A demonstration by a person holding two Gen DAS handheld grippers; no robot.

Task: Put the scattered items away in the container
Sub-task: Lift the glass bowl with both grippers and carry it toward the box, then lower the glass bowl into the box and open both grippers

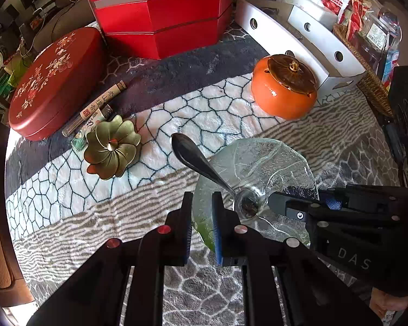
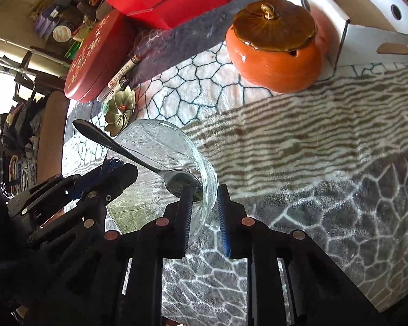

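Glass dish [image 1: 258, 168] sits on the patterned blanket [image 1: 176, 108] near its front edge, both grippers nipped almost closed on opposite rims: left gripper [image 1: 201, 220] on the near-left rim, right gripper [image 2: 204, 212] on the right. Spoon [image 1: 204, 168] lies inside, bowl by the right jaws, handle slanting out toward the back-left; white box [image 1: 299, 43] lies back-right, nearer the right hand

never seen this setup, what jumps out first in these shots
The glass bowl at centre, each gripper clamped on its rim from opposite sides, with a spoon leaning out of it. Behind it sit the orange lidded pot and, farther back, the stacked red boxes.
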